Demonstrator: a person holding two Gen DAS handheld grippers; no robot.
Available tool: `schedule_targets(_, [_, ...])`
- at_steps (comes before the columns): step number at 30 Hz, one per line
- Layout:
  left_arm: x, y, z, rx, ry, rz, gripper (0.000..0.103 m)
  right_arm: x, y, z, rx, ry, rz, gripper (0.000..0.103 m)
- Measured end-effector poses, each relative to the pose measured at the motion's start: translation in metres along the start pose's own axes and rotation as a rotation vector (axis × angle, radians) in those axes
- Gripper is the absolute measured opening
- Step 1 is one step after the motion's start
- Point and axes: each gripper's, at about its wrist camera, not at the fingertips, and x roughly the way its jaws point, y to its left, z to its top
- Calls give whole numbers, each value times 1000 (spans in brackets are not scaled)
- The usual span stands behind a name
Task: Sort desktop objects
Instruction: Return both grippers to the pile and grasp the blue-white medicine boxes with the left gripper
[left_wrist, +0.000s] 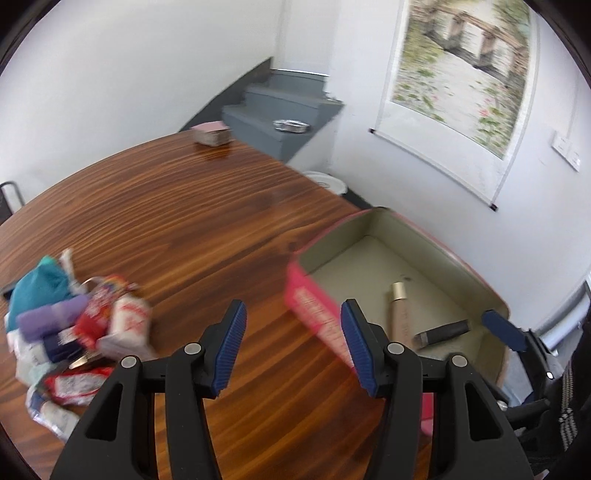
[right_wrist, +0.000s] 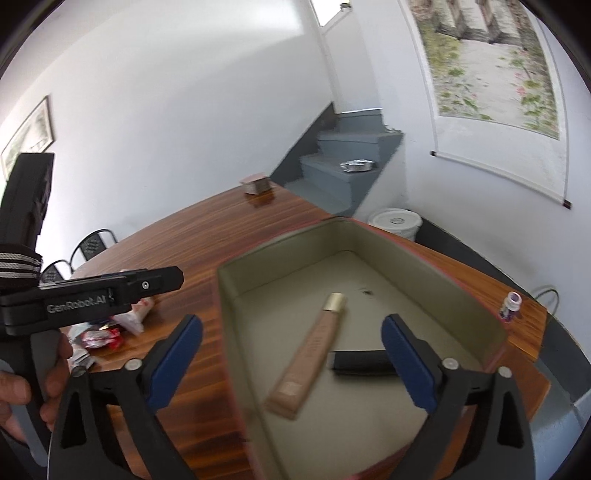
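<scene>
A pink box (left_wrist: 314, 306) with a beige inside stands open on the wooden table (left_wrist: 184, 229). In it lie a beige tube with a gold cap (right_wrist: 310, 350) and a short black tube (right_wrist: 362, 363); both also show in the left wrist view, the beige tube (left_wrist: 400, 317) beside the black tube (left_wrist: 443, 332). A pile of small packets and pouches (left_wrist: 66, 325) lies at the left. My left gripper (left_wrist: 293, 347) is open and empty above the table between pile and box. My right gripper (right_wrist: 291, 365) is open and empty over the box.
A small pink-topped box (left_wrist: 212, 133) sits at the table's far edge. A small purple-capped bottle (right_wrist: 509, 304) stands on the table right of the box. Grey stairs (left_wrist: 280, 107) and a white bucket (right_wrist: 395, 221) lie beyond. Chairs (right_wrist: 92, 243) stand at the left.
</scene>
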Motion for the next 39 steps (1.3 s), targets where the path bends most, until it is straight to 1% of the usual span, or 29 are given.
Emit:
schedule_targets(9, [-33,87,-29,-123,-16,136,57,11,55,-15,-70,54,118,102])
schedule_targets(15, [-44,145,-59,-210,2,252,57,23,92,-30,-113,106,179,102])
schedule_targets(18, [-44,168,-71,-254,18,283,57,27,111,-36,-133,128,204,102])
schedule_targets(21, [-42,182,-80,-278,34,315,57,30,128,-42,-154,147,228,102])
schedule_targets(24, [-41,190,-90,-280,42,354,57,33,143,-48,-181,164,245,102])
schedule_targets(26, [-39,193,-94,-287,50,377,57,35,151,-52,-194,177,258,102])
schedule_targets(28, [-42,192,-98,-277,38,403,57,37,155,-55,-201,186,270,102])
schedule_targets(31, [-45,193,-105,-285,36,461,57,42,161,-59,-204,206,291,102])
schedule_targets(33, [-47,196,-110,-300,37,483,66,44,165,-62,-212,216,304,102])
schedule_targets(34, [-48,201,-113,-315,36,483,70,44,167,-63,-218,218,309,102])
schedule_targets(35, [-51,205,-118,-339,31,477,73,44,168,-64,-223,219,311,102])
schedule_targets(39, [-60,221,-131,-418,35,461,75,46,168,-66,-227,227,320,102])
